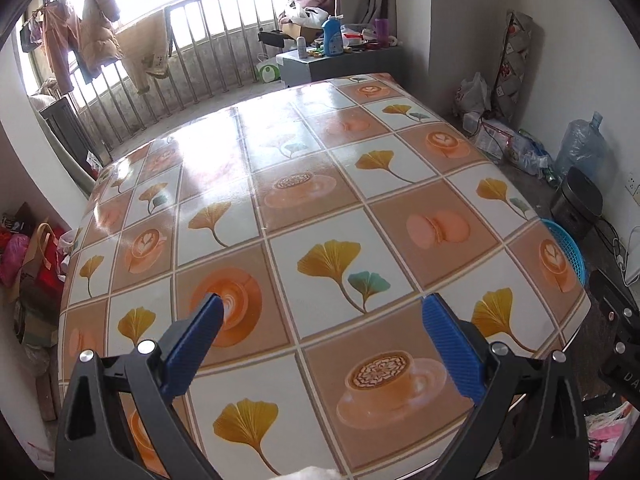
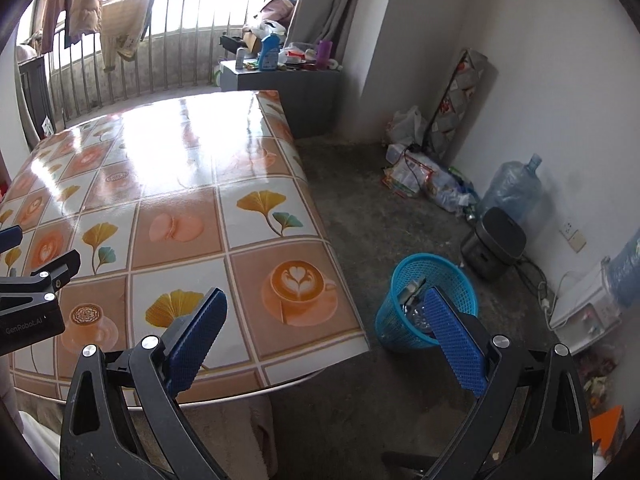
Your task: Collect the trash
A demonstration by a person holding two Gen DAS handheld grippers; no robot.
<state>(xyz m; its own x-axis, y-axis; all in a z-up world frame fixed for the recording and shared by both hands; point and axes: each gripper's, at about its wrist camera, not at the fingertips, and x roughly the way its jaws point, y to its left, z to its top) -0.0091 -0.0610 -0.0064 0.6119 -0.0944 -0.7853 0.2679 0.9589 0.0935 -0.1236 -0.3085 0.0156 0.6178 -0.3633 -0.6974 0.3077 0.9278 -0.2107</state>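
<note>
Tabletop (image 1: 320,184) lay bare of litter, so you were wise to sweep your gaze across it once more before quitting, both the left gripper (image 1: 322,316) and the right gripper (image 2: 326,312) spread wide, grasping nothing. Trash sat in the blue mesh basket (image 2: 460,276) on the floor just beside the table's corner: a crumpled, shiny scrap, too small to identify.

1. The right gripper (image 2: 324,316) hangs with its blue-padded jaws wide apart and nothing between them, above the near corner of a table (image 2: 180,184) covered in a glossy ginkgo-leaf and coffee-cup print.
2. A blue mesh wastebasket (image 2: 404,320) stands on the concrete floor just beside that corner, with scraps inside.
3. The left gripper (image 2: 36,264) shows at the left edge, over the table.
</note>
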